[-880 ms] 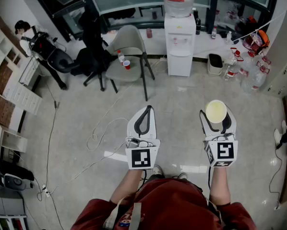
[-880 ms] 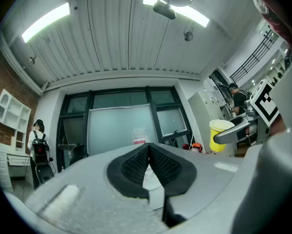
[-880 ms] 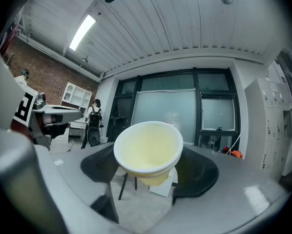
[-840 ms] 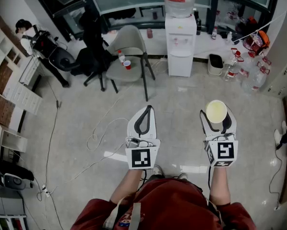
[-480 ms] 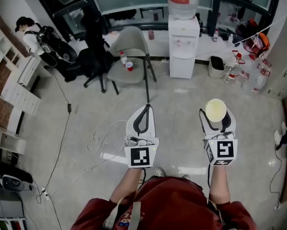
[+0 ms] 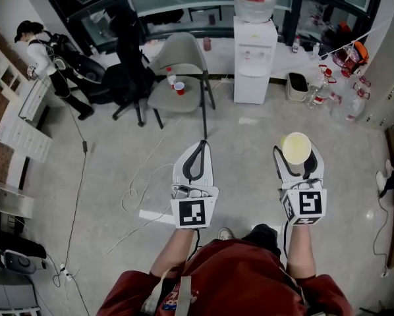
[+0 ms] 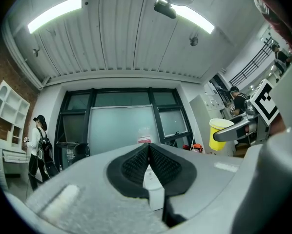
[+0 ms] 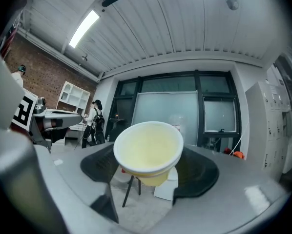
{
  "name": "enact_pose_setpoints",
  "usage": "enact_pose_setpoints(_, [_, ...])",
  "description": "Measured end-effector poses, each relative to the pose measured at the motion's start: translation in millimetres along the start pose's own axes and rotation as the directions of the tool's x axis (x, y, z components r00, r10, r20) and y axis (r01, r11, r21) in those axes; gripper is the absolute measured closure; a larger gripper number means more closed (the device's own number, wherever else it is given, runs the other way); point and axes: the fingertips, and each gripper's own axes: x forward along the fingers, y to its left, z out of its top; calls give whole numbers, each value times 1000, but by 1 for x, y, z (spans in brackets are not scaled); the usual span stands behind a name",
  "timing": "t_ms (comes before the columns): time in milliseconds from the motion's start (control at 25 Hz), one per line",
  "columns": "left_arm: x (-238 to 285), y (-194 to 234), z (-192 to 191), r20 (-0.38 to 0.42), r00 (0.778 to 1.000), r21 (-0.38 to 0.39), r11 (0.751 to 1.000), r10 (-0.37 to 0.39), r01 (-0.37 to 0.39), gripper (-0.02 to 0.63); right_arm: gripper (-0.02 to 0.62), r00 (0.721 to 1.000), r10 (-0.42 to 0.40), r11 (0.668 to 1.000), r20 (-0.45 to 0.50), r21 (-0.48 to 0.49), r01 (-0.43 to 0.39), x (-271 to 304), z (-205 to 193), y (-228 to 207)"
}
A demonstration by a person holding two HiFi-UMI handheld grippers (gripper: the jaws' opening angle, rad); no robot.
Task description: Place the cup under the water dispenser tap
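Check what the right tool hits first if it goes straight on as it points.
Probably the water dispenser. The right tool, shut on the cup, faces it across bare floor; the chair stands left of that line. Depth is hard to judge.

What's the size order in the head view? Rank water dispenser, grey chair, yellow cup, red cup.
1. grey chair and water dispenser: alike, unranked.
2. yellow cup, enlarged by nearness.
3. red cup.

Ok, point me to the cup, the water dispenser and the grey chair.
cup (image 6: 296, 147), head view, inside of its open mouth.
water dispenser (image 6: 253, 64), head view, white front panel.
chair (image 6: 182, 54), head view, its backrest.
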Motion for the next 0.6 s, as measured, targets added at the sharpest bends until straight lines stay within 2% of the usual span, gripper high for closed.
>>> enact_pose_setpoints(240, [-3,13,-10,1,1000,-23,1000,-13,13,600,261,1000,-9,1000,-22,-6,8,3,-8,18])
enact_pose_setpoints(600, [15,14,-21,-6,1000,-34,999,2,-2,601,261,1000,-4,1000,-31,-12,4,18,-15,6])
